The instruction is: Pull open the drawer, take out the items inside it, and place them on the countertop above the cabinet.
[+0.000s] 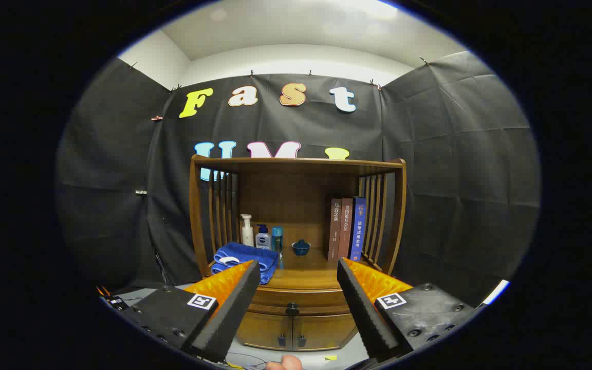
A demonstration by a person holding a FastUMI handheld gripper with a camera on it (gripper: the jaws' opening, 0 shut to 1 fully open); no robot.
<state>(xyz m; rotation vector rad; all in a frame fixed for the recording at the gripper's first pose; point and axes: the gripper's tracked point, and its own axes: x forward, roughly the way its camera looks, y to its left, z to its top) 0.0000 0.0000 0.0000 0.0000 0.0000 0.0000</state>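
A brown wooden cabinet [296, 226] stands against the black wall, well beyond my fingers. Its drawer [296, 300] sits closed under the countertop [306, 277], with a dark round knob [292, 309] in the middle. My gripper [296, 267] is open, held back from the cabinet, and the knob shows low in the gap between the fingers. Nothing is between the fingers. The drawer's contents are hidden.
On the countertop lie a folded blue towel [242, 259], a white pump bottle [246, 231], a small blue-capped bottle [262, 237], a teal bottle [277, 240], a dark blue lidded cup [301, 247] and three upright books [346, 228]. Two small doors [296, 333] sit below the drawer.
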